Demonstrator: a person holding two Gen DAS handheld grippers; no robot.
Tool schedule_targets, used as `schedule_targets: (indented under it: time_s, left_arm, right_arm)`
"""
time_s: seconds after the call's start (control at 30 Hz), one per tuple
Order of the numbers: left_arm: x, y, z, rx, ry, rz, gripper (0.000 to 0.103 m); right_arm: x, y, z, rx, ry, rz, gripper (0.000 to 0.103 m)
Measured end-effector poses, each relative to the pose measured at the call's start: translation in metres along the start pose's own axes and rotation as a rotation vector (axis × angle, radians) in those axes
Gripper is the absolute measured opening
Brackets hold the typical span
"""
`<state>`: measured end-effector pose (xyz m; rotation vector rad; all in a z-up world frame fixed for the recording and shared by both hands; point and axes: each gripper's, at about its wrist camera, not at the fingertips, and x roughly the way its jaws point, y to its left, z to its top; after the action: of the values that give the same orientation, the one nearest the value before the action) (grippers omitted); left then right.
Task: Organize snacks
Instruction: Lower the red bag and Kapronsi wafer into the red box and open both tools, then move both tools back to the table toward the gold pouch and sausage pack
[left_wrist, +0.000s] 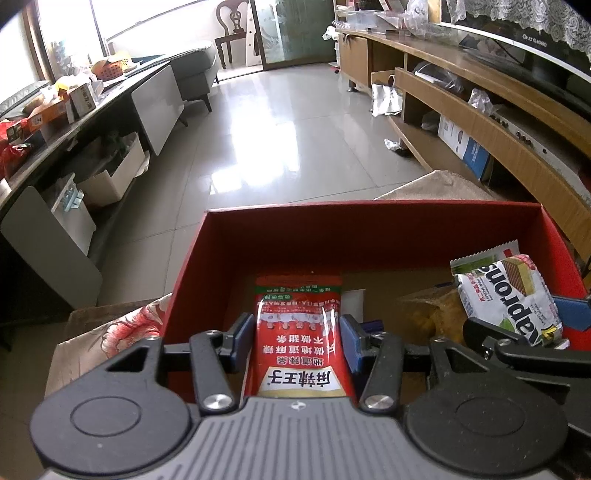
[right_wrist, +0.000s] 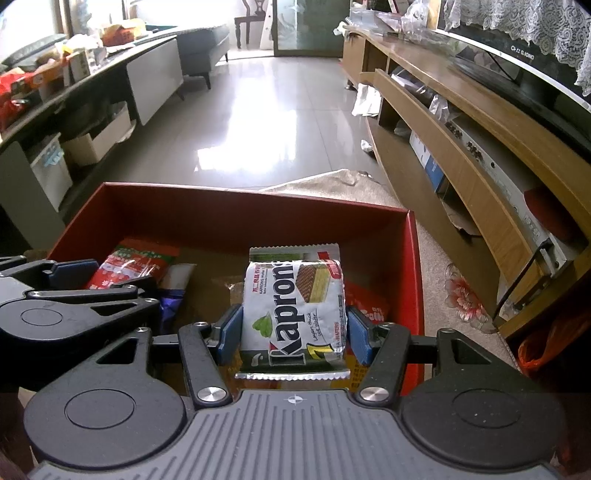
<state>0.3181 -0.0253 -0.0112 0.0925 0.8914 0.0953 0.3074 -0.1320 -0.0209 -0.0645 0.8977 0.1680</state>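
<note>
Snacks over the red box (left_wrist: 369, 218): left gripper (left_wrist: 297, 328) clamps a red packet (left_wrist: 299, 347), right gripper (right_wrist: 293, 328) squeezes the wafer pack (right_wrist: 295, 306), both held just above the box's contents.

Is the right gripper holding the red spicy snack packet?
No, the right gripper holds the white Kaprons wafer pack between its jaws over the red box.

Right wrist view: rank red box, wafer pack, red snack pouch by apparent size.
1. red box, largest by far.
2. wafer pack, held in the right gripper; nearness to the camera inflates it.
3. red snack pouch, partly hidden by the left gripper, so its rank below the pack is unsure.
</note>
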Motion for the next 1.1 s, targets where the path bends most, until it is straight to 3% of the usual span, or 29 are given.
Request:
schedule_targets:
  time_s: [0.27,0.63,1.1]
  left_arm:
    - [0.0,0.0,-0.002,0.007,0.011,0.007,0.058]
    - [-0.022,0.008,-0.008,-0.012,0.003,-0.022,0.066]
    - [-0.058,0.036,-0.027,-0.075,0.0,-0.07,0.069]
  right_arm:
    - [0.001,0.001,-0.001,-0.011,0.011,-0.02,0.069]
    - [-0.011,-0.003,-0.008,-0.022,0.019,-0.048,0.086]
    - [-0.033,-0.001,-0.017,-0.032,-0.002,-0.056,0.087]
